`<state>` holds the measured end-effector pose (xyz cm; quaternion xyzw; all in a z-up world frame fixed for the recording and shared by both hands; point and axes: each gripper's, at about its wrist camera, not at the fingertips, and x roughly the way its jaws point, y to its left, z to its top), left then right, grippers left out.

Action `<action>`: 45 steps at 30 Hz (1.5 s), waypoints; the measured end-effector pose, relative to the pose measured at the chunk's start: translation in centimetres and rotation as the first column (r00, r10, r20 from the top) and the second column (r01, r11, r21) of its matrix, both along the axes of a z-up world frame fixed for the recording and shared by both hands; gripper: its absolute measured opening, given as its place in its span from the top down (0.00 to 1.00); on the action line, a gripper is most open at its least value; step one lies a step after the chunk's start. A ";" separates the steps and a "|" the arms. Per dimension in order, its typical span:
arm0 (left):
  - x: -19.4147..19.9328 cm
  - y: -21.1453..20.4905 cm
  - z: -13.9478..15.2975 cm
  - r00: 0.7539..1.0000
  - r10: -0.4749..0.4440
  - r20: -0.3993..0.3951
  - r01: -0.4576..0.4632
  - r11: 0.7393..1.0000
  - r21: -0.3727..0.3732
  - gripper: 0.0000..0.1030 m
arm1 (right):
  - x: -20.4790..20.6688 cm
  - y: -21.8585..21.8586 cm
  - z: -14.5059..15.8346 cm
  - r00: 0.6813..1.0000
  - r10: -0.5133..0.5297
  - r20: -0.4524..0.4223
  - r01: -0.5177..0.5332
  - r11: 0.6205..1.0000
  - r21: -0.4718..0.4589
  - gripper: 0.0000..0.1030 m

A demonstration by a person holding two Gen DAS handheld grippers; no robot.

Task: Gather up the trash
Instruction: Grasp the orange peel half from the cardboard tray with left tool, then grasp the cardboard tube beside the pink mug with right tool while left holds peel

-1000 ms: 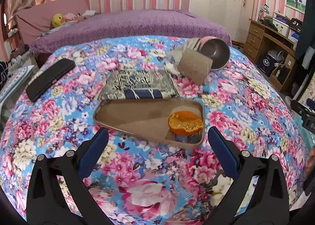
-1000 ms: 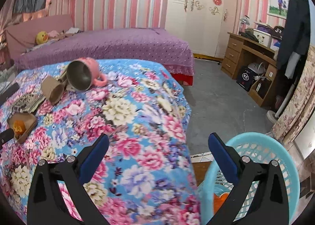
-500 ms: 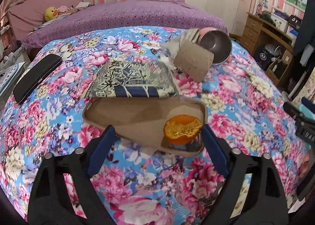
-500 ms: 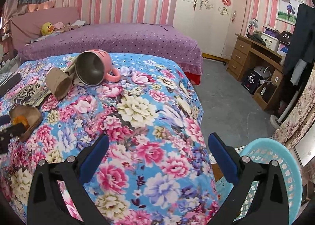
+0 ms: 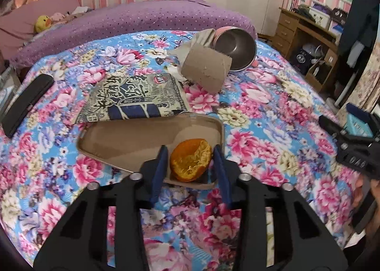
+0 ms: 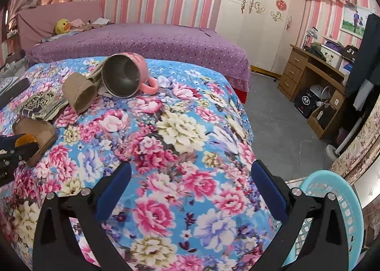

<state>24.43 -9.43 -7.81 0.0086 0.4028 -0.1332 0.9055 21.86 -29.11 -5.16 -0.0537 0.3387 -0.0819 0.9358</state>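
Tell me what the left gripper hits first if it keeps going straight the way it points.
Most likely the orange peel, which already sits between the closing jaws of the left gripper, in the near corner of the brown paper tray. The pads look just clear of it, though depth is unclear.

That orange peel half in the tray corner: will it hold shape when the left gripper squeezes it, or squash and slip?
The orange peel looks hollowed and ragged inside, so it will probably flex and crumple. It seems light, so lifting should be easy. The left gripper is closing with the peel between its fingers; the shallow brown tray may shift or lift along if a finger catches its rim.
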 end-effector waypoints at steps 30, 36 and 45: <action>1.1 18.0 3.9 0.924 0.362 0.120 -0.359 0.932 -0.051 0.81 | 9.7 13.3 2.6 0.983 0.182 0.031 -0.183 0.982 0.051 0.04; 0.9 18.6 4.0 0.922 0.370 0.116 -0.365 0.929 -0.059 0.81 | 12.9 14.3 0.7 0.981 0.187 -0.055 -0.182 0.980 0.080 0.28; 0.2 18.0 4.7 0.921 0.367 0.134 -0.360 0.930 -0.069 0.81 | 10.2 12.5 1.2 0.978 0.210 -0.015 -0.207 0.971 0.120 0.41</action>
